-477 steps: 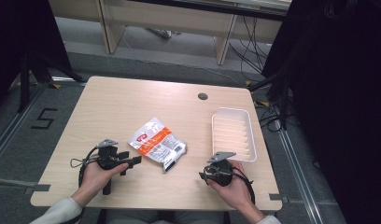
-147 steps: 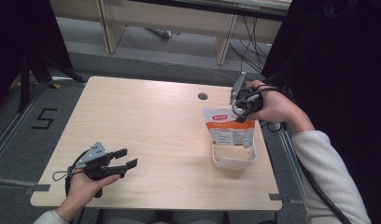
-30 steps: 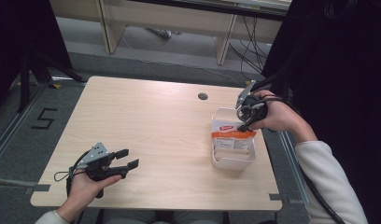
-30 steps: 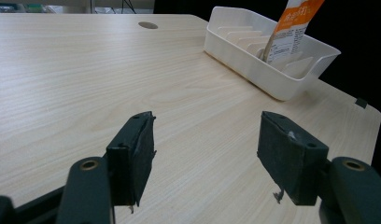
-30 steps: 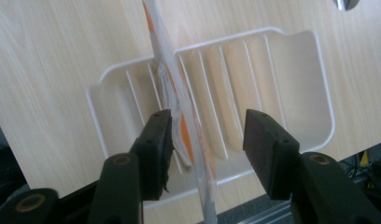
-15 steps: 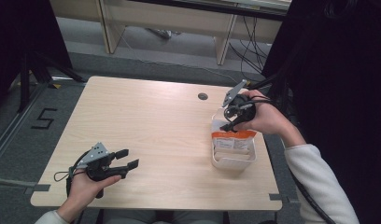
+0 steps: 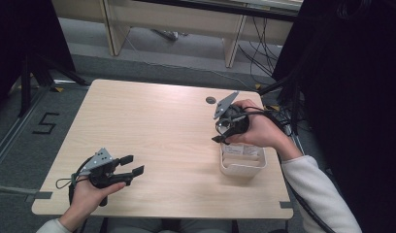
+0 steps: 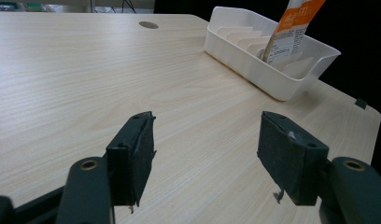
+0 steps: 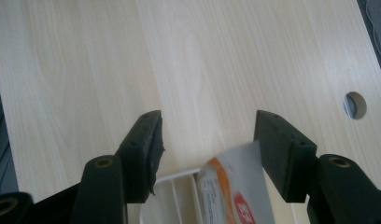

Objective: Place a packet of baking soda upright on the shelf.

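Note:
A white ribbed tray point(image 7: 242, 169) sits at the table's right. An orange-and-white packet point(image 8: 291, 29) stands upright in it, leaning on a rib. In the high view my right gripper point(image 7: 219, 133) hangs over the tray's near-left corner, and the hand hides most of the tray. Its jaws have just been opening and stand wide apart. The right gripper point(image 9: 207, 135) has the packet point(image 9: 231, 196) below it near the right pad, and neither pad presses on it. My left gripper point(image 7: 133, 164) rests low at the table's front left, open and with nothing in it point(image 8: 205, 140).
A round cable hole point(image 7: 210, 100) lies behind the tray. The light wooden tabletop point(image 7: 152, 121) stretches bare between the two hands. Cables and desk legs stand on the floor beyond the far edge. The table's right edge runs close beside the tray.
My right hand has slid left off the packet's top with its jaws wider apart. The packet stays standing in the tray. The left hand has kept still.

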{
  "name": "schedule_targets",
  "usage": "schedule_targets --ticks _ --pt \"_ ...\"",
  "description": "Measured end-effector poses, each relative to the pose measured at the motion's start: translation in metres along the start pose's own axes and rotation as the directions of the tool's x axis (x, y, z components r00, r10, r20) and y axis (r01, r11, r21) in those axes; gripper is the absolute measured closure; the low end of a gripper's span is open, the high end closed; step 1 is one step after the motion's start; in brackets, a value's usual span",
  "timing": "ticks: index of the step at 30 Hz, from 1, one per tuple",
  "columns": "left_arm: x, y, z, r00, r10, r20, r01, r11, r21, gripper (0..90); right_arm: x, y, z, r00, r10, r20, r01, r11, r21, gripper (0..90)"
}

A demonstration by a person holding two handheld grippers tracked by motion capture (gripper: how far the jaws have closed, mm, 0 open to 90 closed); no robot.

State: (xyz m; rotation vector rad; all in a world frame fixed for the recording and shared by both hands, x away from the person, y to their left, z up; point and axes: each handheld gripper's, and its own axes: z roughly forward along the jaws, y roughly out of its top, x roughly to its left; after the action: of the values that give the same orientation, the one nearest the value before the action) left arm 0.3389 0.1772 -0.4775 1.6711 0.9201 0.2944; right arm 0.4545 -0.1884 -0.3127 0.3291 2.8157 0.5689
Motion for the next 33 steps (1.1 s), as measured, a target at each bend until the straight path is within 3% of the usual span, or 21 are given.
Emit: schedule_targets --ticks 5,14,16,18,19,21,22,26,28,33 --pt "0.000 0.000 0.000 1.0000 0.000 0.001 0.000 1.0000 0.001 35.5 0.009 0.009 0.005 0.9993 -0.033 -0.016 0.032 0.999 -0.028 44.0" --pt "-0.001 -0.001 0.000 1.0000 -0.001 0.001 0.001 1.0000 0.000 35.5 0.027 0.013 0.026 0.9948 -0.065 -0.078 0.065 0.998 -0.010 44.0" --pt "0.000 -0.001 0.000 0.9999 0.016 0.007 -0.016 0.9999 0.002 35.5 0.033 0.012 0.033 0.9943 -0.051 -0.093 0.051 0.999 -0.007 43.8" --pt "0.000 -0.001 0.000 0.9998 0.018 0.008 -0.018 0.9998 0.005 35.5 0.037 0.010 0.041 0.9910 -0.085 -0.103 0.083 0.996 -0.026 43.8" --pt "0.000 -0.001 0.000 0.9997 0.020 0.012 -0.020 0.9998 0.006 35.4 0.041 0.008 0.045 0.9924 -0.053 -0.111 0.051 0.998 -0.021 43.8" --pt "0.000 -0.001 0.001 0.9997 0.023 0.011 -0.023 0.9997 0.008 35.5 0.045 0.005 0.054 0.9894 -0.080 -0.121 0.075 0.996 -0.040 43.8" --pt "0.000 -0.001 0.001 0.9997 0.022 0.011 -0.022 0.9997 0.008 35.5 0.049 0.003 0.058 0.9906 -0.053 -0.126 0.050 0.998 -0.031 43.7" --pt "-0.001 -0.002 0.001 0.9997 0.021 0.011 -0.021 0.9997 0.012 35.5 0.057 -0.006 0.074 0.9886 -0.040 -0.146 0.036 0.999 -0.027 43.7" --pt "-0.002 -0.003 0.001 0.9999 0.011 0.010 -0.011 0.9999 0.012 35.5 0.061 -0.010 0.081 0.9872 -0.029 -0.157 0.024 0.999 -0.035 43.7" --pt "-0.002 -0.002 0.001 0.9991 0.038 0.019 -0.038 0.9992 0.015 35.5 0.070 -0.022 0.096 0.9847 -0.003 -0.174 -0.011 0.997 -0.078 43.9"
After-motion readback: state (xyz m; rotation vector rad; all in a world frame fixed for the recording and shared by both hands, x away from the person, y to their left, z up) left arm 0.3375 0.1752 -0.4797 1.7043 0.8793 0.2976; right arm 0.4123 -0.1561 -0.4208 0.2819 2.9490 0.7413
